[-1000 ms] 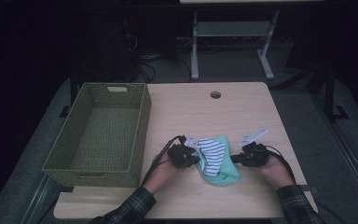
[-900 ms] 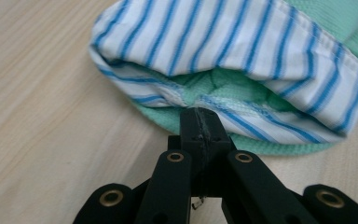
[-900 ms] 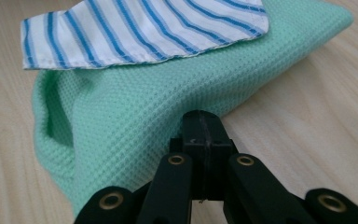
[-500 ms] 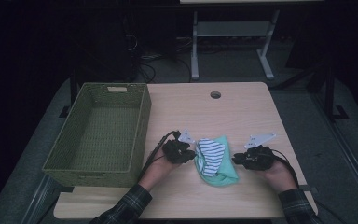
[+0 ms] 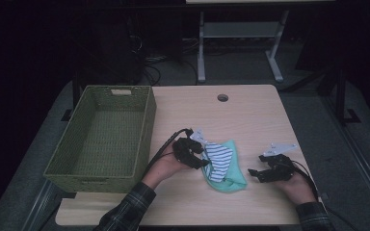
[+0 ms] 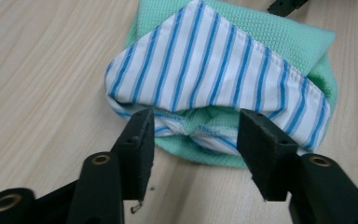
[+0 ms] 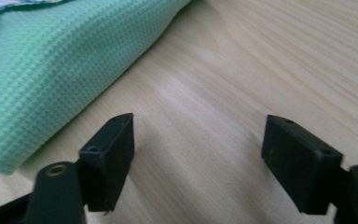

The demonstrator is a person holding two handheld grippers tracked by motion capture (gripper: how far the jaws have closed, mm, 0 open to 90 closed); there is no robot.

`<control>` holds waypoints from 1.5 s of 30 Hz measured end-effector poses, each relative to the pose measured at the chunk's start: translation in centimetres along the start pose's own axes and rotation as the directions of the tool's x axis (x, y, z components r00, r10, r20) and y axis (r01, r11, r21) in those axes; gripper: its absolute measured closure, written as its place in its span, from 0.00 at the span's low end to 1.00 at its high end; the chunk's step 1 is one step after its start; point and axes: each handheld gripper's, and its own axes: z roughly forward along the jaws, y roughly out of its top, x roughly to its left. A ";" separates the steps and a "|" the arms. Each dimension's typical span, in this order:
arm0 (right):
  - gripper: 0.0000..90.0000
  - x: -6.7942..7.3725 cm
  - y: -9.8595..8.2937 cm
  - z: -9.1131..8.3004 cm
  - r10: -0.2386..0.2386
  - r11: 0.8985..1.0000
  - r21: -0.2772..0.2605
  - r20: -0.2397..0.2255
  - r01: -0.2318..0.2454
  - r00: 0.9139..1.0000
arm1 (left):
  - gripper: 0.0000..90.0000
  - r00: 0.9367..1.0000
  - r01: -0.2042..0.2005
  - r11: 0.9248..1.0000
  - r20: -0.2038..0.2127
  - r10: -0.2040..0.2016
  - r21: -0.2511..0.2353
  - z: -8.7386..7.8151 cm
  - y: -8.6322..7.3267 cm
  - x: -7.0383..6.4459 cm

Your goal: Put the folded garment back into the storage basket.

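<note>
Near the front edge of the surface (image 5: 250, 120) the folded cloths (image 5: 221, 163) lie between both tools. Left tool (image 6: 193, 128) is nearer, gaping, its jaws straddling the striped cloth (image 6: 205, 70) edge, gripping nothing. Right tool (image 7: 198, 140) gapes beside the green cloth (image 7: 51, 65). Underneath layers are hidden.

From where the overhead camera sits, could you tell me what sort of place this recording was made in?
Probably a lab or workshop set up for recording, not a home: a plain wooden desk with a cable hole, loose cables on the dark floor behind it, and a metal stand beyond.
</note>
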 end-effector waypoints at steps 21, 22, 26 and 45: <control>0.17 -0.2 -0.7 0.6 0.030 0.996 -0.081 0.020 -0.029 0.999 | 0.25 0.993 -0.096 0.984 0.085 0.085 0.147 3.8 0.8 -0.9; 0.17 -0.2 -0.7 0.6 0.031 0.996 -0.081 0.020 -0.029 0.999 | 0.24 0.992 -0.101 0.983 0.087 0.089 0.152 4.0 0.8 -0.9; 0.17 -0.2 -0.7 0.6 0.033 0.996 -0.081 0.021 -0.031 0.999 | 0.19 0.990 -0.121 0.977 0.088 0.107 0.178 4.6 0.6 -1.2; 0.17 -0.2 -0.7 0.6 0.040 0.996 -0.082 0.029 -0.038 0.999 | 0.60 0.984 -0.168 0.971 0.086 0.155 0.171 4.0 0.4 -1.3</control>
